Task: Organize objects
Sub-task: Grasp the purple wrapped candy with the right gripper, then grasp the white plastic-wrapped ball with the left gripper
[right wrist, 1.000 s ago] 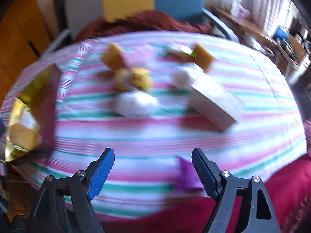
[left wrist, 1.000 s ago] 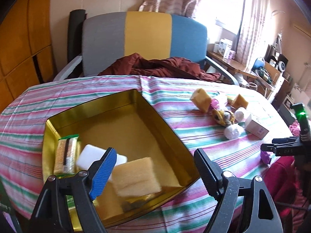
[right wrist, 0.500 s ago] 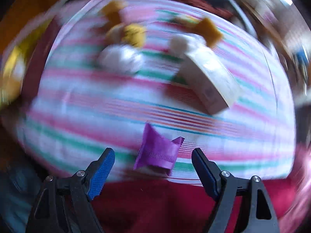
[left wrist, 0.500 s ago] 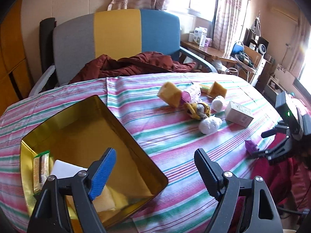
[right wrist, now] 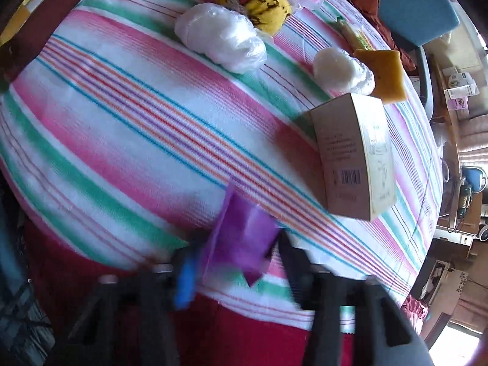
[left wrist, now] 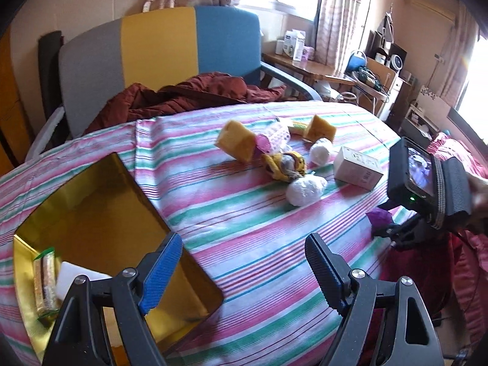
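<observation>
Right fingers (right wrist: 236, 270) pinching purple packet (right wrist: 241, 241).

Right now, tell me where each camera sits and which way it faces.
Left wrist: on the left gripper, jaws open and empty, looking across the striped table past the gold tin to the chair; the right gripper and a hand show at the right.
Right wrist: on the right gripper, facing steeply down at the table edge, shut on the purple packet.
Shared: purple packet, cardboard box, white bundles.
</observation>
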`<state>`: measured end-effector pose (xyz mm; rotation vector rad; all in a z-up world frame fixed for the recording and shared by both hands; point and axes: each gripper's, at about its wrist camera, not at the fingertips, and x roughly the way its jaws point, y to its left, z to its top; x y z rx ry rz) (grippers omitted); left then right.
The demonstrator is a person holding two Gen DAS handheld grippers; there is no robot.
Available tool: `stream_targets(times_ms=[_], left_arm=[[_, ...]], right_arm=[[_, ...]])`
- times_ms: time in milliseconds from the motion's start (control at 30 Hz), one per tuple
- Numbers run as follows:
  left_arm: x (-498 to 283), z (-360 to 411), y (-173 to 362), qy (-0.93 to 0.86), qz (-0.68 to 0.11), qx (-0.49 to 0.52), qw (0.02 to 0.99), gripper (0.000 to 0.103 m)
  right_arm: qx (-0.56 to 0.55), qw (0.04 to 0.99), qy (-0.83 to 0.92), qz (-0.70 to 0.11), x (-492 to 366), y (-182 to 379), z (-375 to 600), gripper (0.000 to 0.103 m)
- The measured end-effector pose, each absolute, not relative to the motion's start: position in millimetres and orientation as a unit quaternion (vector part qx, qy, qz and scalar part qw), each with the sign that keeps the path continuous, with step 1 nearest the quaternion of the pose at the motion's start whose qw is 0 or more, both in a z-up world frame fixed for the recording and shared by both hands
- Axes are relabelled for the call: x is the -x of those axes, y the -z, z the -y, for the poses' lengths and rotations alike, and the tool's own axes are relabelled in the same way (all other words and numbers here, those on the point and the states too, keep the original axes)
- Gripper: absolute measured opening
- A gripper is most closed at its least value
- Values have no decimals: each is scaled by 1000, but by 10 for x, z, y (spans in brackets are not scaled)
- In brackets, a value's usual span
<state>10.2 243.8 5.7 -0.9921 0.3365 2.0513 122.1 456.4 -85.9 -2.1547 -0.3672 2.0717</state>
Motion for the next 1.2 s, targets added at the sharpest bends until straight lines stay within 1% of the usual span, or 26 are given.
stream_targets(times_ms=[167, 367, 600, 733, 833, 967, 1033, 1167, 1200], left_arm=[[-88, -2712, 69, -794, -132, 419, 420, 83], [14, -3109, 279, -774, -119, 456, 424, 80], [152, -3506, 520, -757, -112, 492, 415, 80], [213, -3714, 598, -755, -111, 497, 413, 82], [285, -3839, 651, -753, -98, 510, 404, 86], [363, -3979, 692, -750, -64, 529, 392, 89], [381, -4044, 720, -754, -63, 529, 385, 92], [427, -4192, 875, -747, -73, 544, 376, 91], [426, -4211, 875, -750, -74, 537, 379, 89]], right_arm=[[691, 70, -717, 56, -1275, 745, -4738, 36], [663, 80, -744, 7, -1352, 591, -4878, 36], [643, 77, -762, -18, -1422, 457, -4955, 36], [638, 71, -766, -21, -1446, 397, -4971, 36], [635, 68, -769, -23, -1466, 351, -4987, 36], [634, 65, -770, -20, -1481, 294, -4994, 36], [633, 64, -771, -20, -1491, 268, -5000, 36], [630, 64, -774, -23, -1518, 198, -5032, 36], [629, 64, -774, -23, -1523, 184, -5039, 36]])
